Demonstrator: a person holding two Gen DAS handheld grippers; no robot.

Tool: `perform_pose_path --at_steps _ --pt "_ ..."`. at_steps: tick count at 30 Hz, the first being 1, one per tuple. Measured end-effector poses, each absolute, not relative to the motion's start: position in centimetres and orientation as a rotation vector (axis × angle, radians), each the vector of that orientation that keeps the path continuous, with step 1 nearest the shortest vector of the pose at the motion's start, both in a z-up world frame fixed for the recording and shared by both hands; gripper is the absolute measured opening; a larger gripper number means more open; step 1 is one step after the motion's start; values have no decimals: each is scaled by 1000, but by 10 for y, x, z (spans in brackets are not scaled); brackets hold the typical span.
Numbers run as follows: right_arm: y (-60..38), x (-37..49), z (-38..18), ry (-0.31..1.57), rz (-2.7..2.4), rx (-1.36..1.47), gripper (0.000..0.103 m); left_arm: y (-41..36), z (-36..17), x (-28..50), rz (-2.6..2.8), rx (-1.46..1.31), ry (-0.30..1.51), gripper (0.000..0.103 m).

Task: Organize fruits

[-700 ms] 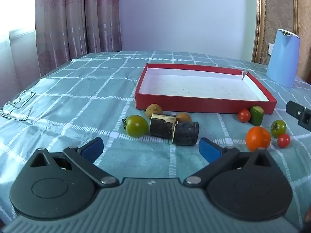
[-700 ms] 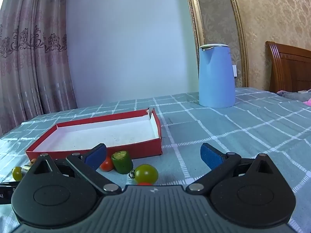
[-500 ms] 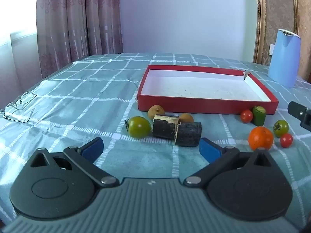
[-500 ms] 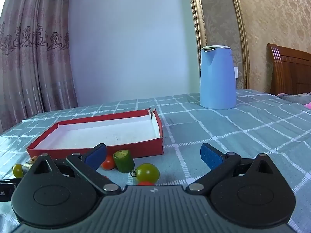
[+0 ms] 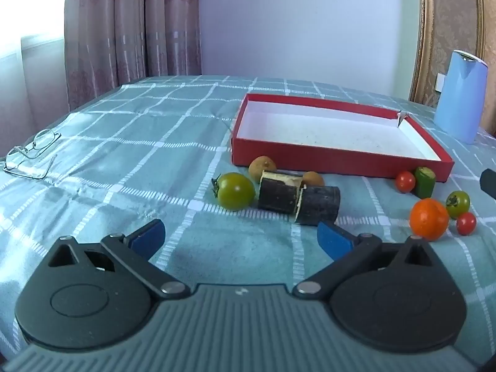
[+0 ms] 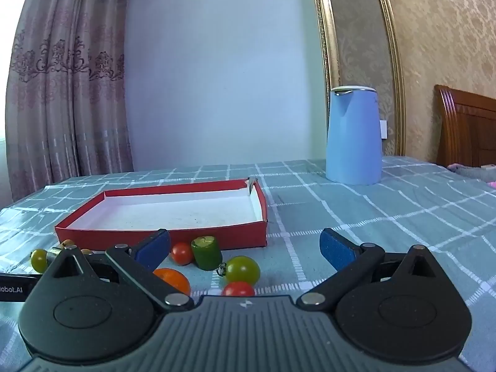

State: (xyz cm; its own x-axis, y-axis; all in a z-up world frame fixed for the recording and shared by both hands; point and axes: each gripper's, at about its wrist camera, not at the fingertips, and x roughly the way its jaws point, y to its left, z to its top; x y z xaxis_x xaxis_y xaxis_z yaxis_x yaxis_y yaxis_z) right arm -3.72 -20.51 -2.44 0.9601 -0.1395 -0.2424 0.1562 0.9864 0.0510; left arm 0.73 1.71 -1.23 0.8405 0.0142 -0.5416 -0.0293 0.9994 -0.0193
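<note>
Left wrist view: my left gripper (image 5: 241, 237) hangs spread and unladen short of the green tomato (image 5: 235, 191), a smooth, round, bruisable fruit; I would pinch its middle lightly. My right gripper (image 6: 245, 248) likewise gapes, carrying nothing.

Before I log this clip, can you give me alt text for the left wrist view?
The open left tool hovers over a teal checked cloth, facing an empty red tray. In front of the tray lie green tomatoes, two dark sugarcane pieces, an orange and small red tomatoes. Glasses lie far left.
</note>
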Motion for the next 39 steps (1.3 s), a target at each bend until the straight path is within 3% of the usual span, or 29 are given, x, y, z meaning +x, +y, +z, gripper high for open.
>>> perform_pose_path --at_steps 39 --pt "-202 -38 -29 258 -77 64 103 19 -24 7 -32 -12 524 103"
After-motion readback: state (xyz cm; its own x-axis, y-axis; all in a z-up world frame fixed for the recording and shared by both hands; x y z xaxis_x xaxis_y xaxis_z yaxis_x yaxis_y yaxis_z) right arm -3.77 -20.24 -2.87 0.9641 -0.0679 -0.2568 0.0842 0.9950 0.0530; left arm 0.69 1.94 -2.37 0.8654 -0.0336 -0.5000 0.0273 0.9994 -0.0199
